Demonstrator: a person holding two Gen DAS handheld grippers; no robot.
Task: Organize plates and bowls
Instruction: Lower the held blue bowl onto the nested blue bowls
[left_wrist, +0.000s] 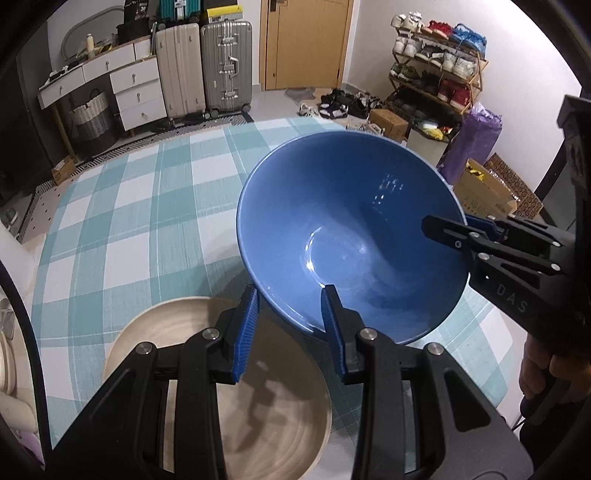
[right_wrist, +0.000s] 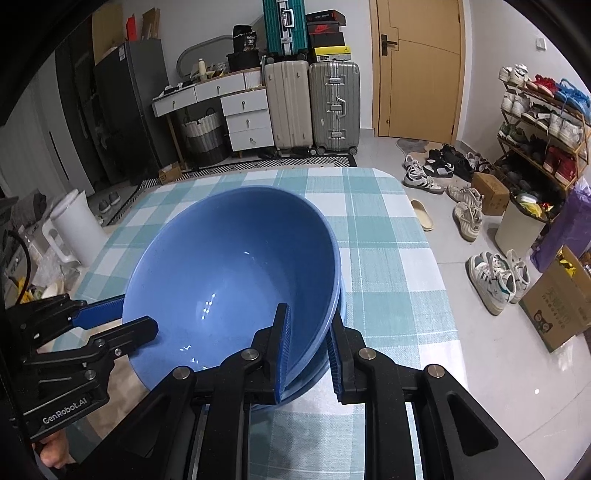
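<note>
A large blue bowl (left_wrist: 351, 229) (right_wrist: 232, 280) is tilted above the checked tablecloth. In the right wrist view a second blue rim shows just under it, so it seems nested in another blue bowl (right_wrist: 338, 306). My left gripper (left_wrist: 290, 332) straddles the bowl's near rim, one finger inside and one outside, with a gap showing. It appears at the left of the right wrist view (right_wrist: 125, 321). My right gripper (right_wrist: 308, 354) straddles the opposite rim, pads close to the wall, and appears at the right of the left wrist view (left_wrist: 461, 229). A beige plate (left_wrist: 221, 398) lies under my left gripper.
The table with the teal and white checked cloth (right_wrist: 388, 266) has its far edge and right edge in view. Beyond it are suitcases (right_wrist: 314, 107), white drawers, a shoe rack (right_wrist: 543, 122), loose shoes and cardboard boxes on the floor. Pale dishes (left_wrist: 7, 365) sit at the far left.
</note>
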